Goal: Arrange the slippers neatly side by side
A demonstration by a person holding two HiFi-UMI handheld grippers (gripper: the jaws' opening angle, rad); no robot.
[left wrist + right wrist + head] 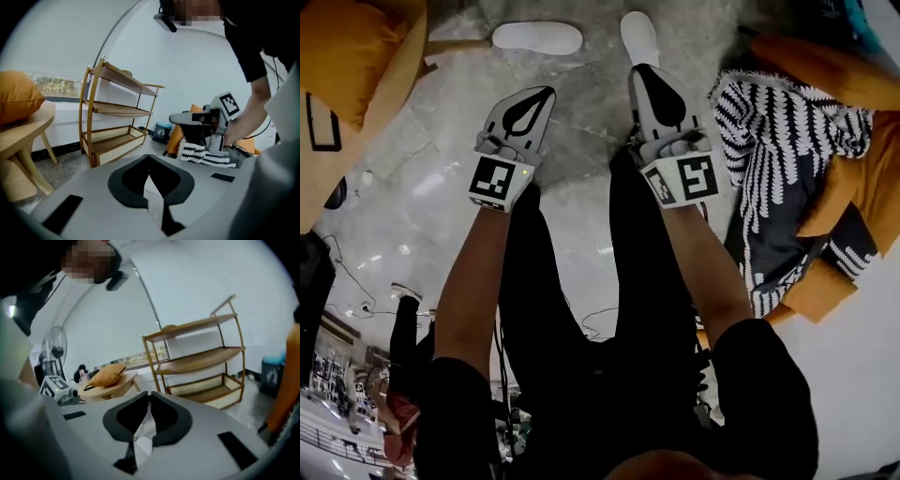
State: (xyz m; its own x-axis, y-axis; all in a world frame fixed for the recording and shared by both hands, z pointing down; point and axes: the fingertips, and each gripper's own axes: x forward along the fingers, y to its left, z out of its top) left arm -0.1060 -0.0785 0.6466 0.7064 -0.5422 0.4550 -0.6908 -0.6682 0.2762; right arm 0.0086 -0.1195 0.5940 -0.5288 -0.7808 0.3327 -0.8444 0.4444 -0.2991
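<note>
Two white slippers lie on the grey marble floor at the top of the head view. One slipper [536,37] lies crosswise, and the other slipper [638,37] points away, a short gap to its right. They are at right angles, not side by side. My left gripper [548,91] [149,156] hangs in the air above the floor, shut and empty. My right gripper [639,67] [149,393] is also raised, with its tips together and nothing between them; its tip overlaps the near end of the right slipper in the head view. Neither gripper view shows a slipper.
A black-and-white striped blanket [769,141] and orange cushions [825,66] lie to the right. At the left are a round wooden table [21,136] with an orange cushion [16,96] on it. Ahead stands a three-tier wooden shelf [117,117] [201,357]. A fan [55,350] stands further back.
</note>
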